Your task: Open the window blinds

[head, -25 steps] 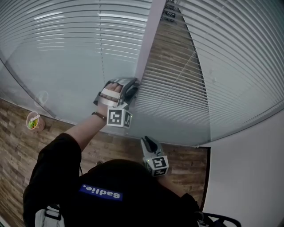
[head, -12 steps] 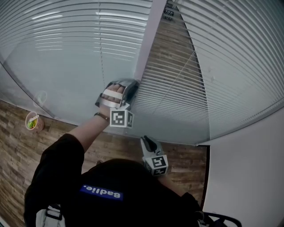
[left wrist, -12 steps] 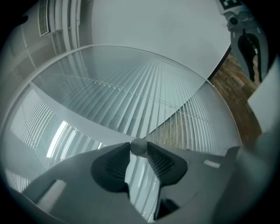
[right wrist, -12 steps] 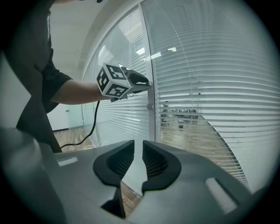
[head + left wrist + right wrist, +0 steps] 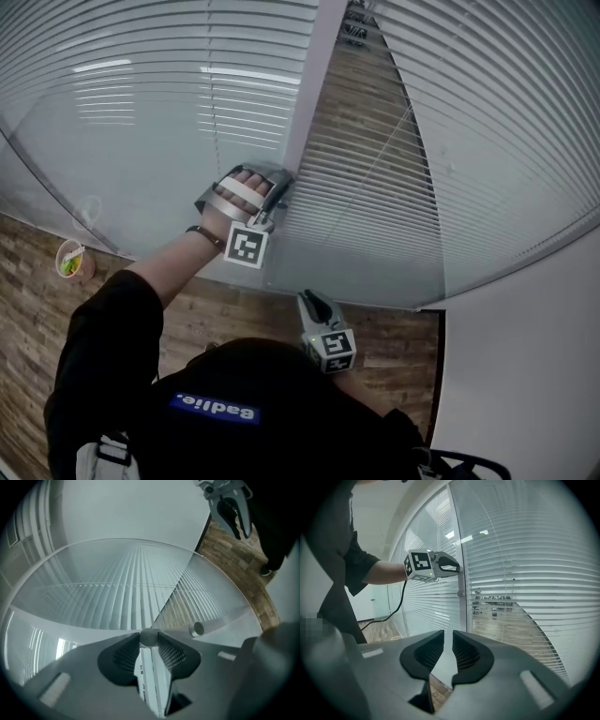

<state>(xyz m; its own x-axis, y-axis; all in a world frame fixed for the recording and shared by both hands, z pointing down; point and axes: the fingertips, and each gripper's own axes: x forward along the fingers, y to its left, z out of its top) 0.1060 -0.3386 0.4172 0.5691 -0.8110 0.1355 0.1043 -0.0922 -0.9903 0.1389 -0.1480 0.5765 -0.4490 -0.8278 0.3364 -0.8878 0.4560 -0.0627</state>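
- The left tool (image 5: 279, 186) is reaching up to the pale window post (image 5: 309, 84); its jaws have just been closing and are now pinching a small round knob (image 5: 149, 637) on that post, at a middling width
- The blinds (image 5: 412, 159) are sitting behind the glass on both sides of the post; in the right-hand pane the slats are letting strips of the room beyond show through, while the left-hand pane is looking paler and more shut in the head view
- The step in hand is probably turning that knob to tilt the slats, so the tool should be rolling about the knob's own axis, holding it centred between the ribbed pads (image 5: 171, 651) rather than dragging sideways or pulling away from the post
- The knob is looking smooth and round, so a light pinch is likely to be slipping; watching the slats is the way of telling whether the turn is going the right way
- A second knob (image 5: 197, 629) is sitting near the held one, so the jaws should be avoiding it
- The right tool (image 5: 447, 645) is waiting low by the person's body, jaws narrowly apart with nothing between them
- The only container is a small cup (image 5: 72, 260) standing on the wood floor (image 5: 28, 309) well to the left, holding something green and yellow that is too small to name
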